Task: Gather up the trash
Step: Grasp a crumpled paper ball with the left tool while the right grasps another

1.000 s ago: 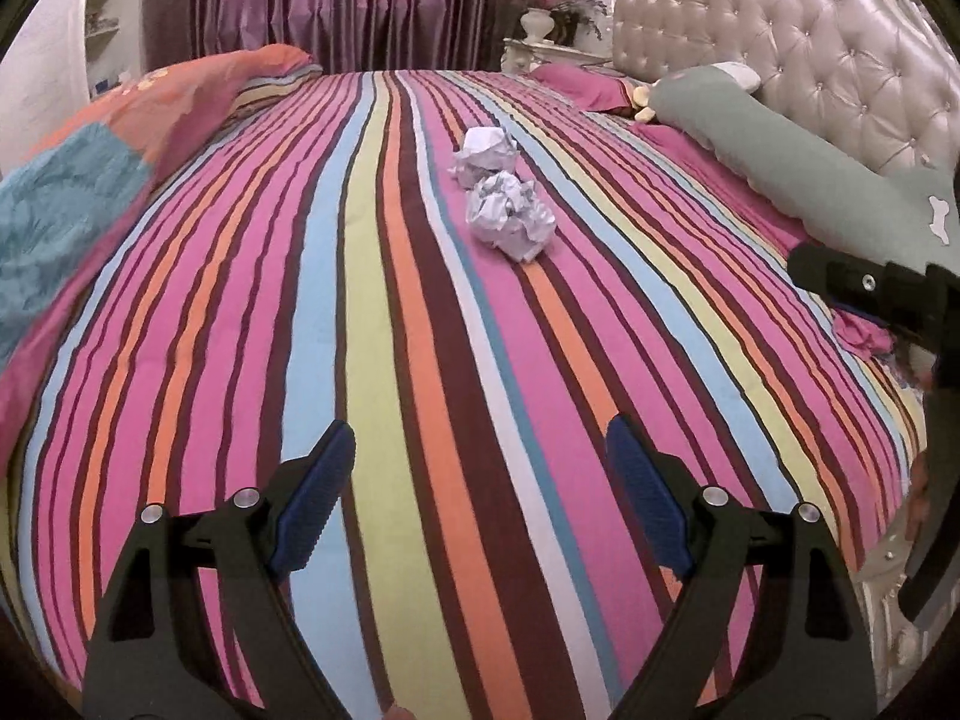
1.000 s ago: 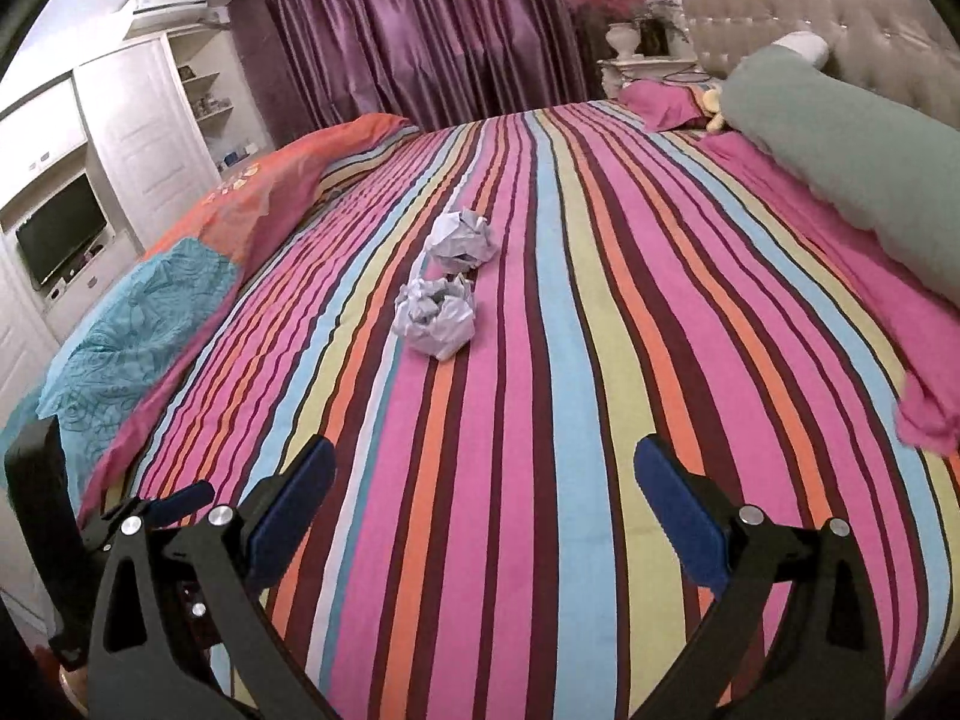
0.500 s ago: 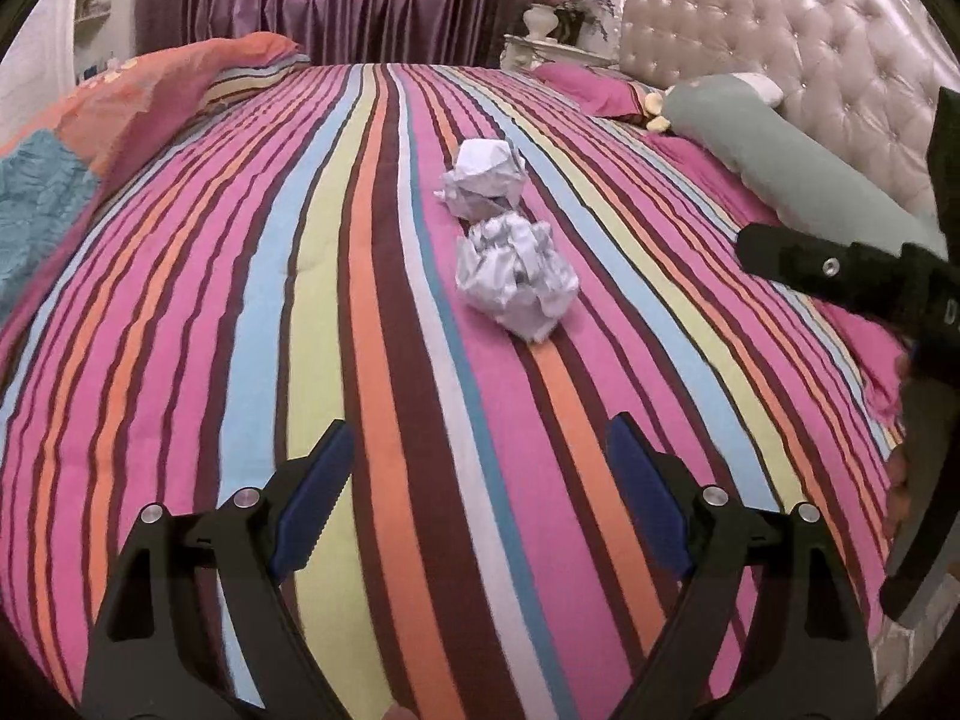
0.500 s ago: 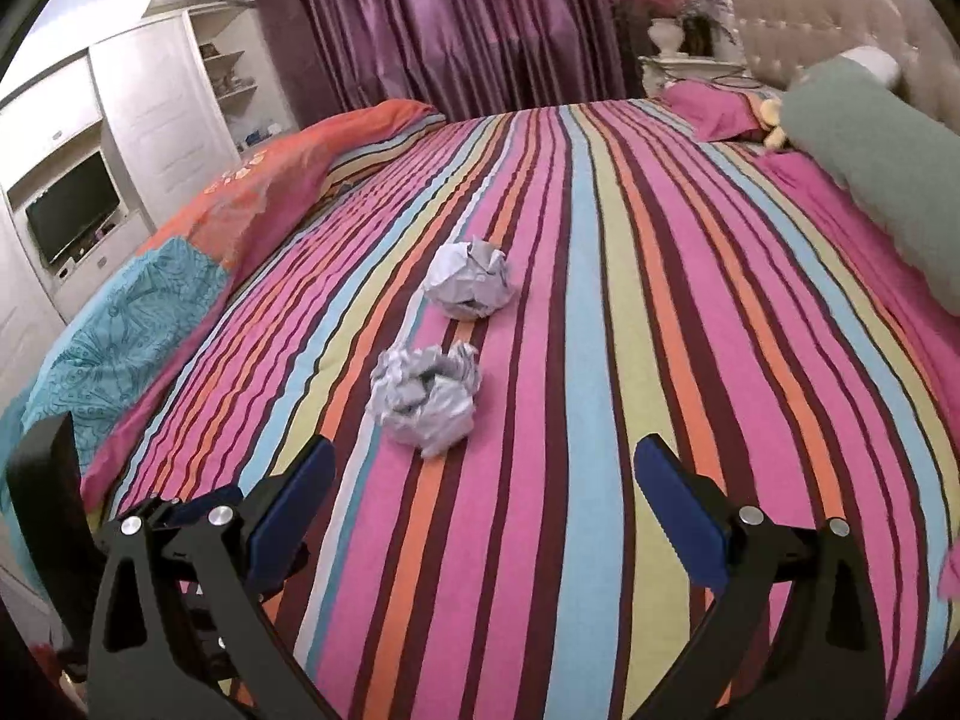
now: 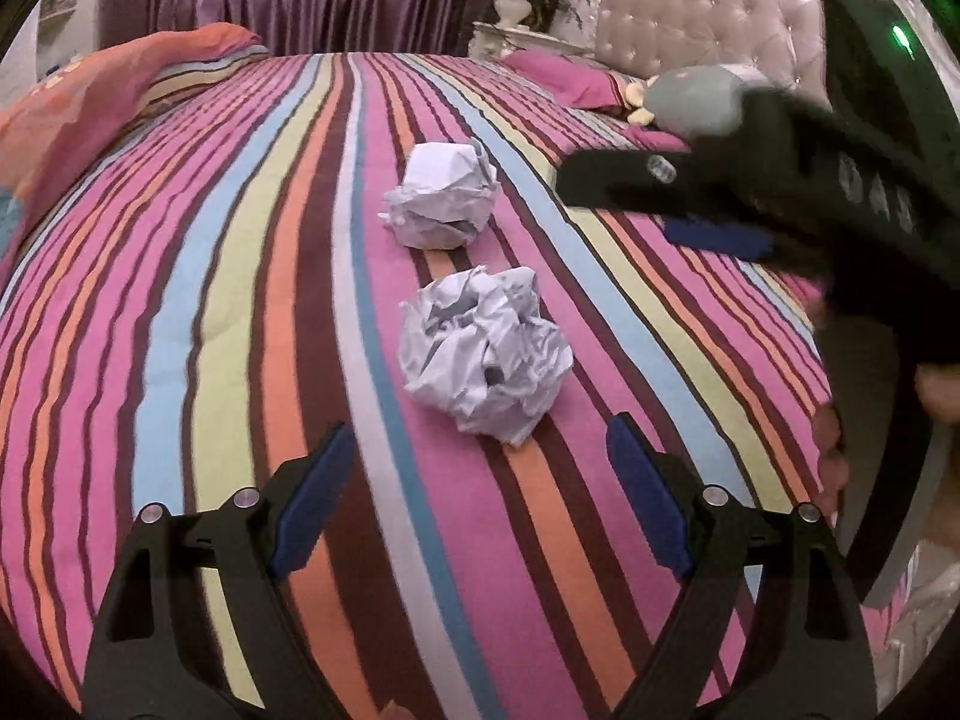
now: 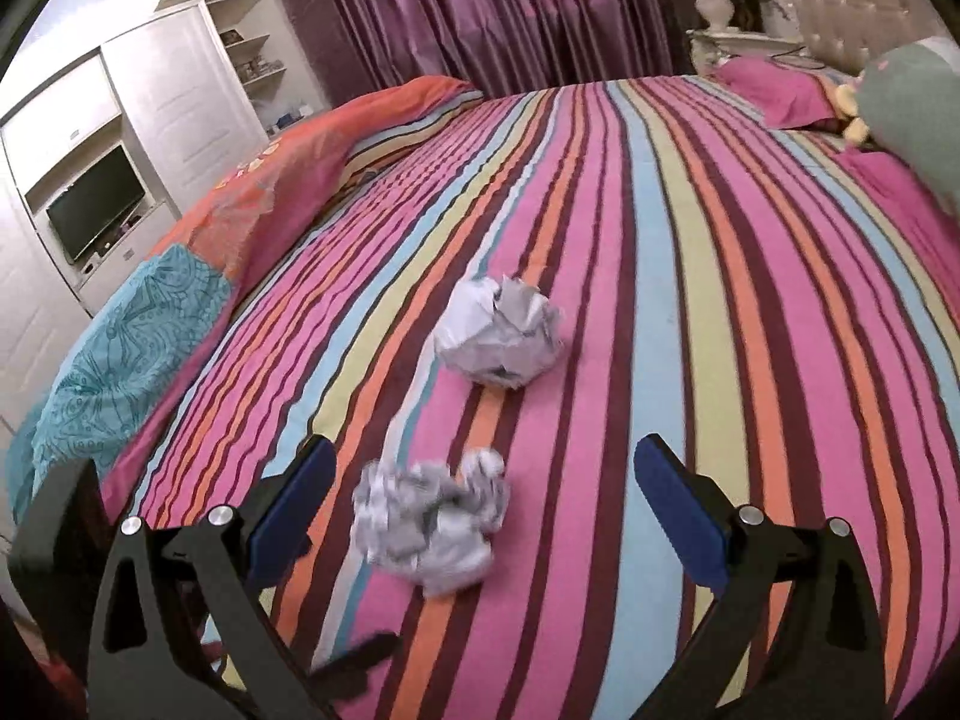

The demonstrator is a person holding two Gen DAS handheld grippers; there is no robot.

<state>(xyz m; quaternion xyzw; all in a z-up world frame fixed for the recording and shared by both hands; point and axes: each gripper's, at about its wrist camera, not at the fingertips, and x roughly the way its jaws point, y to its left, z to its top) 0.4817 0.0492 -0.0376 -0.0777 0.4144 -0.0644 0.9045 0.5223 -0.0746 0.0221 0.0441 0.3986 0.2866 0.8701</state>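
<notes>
Two crumpled white paper balls lie on the striped bedspread (image 5: 180, 312). In the left wrist view the near ball (image 5: 486, 354) sits just ahead of my left gripper (image 5: 480, 426), which is open and holds nothing. The far ball (image 5: 441, 195) lies beyond it. My right gripper's fingers (image 5: 630, 171) reach in from the right, above the bed. In the right wrist view my right gripper (image 6: 483, 450) is open; the near ball (image 6: 432, 525), blurred, shows between its fingers, untouched. The far ball (image 6: 501, 339) lies ahead.
A folded orange and teal quilt (image 6: 180, 276) lies along the bed's left side. A green bolster (image 6: 912, 114) and pink pillow (image 6: 780, 90) lie by the tufted headboard (image 5: 720, 18). Purple curtains (image 6: 480, 6) and a white wardrobe with a TV (image 6: 96, 210) stand beyond.
Both grippers have moved forward over the bed toward the paper balls, which now look larger and closer. The right gripper has come over the near ball and further into the left wrist view.
</notes>
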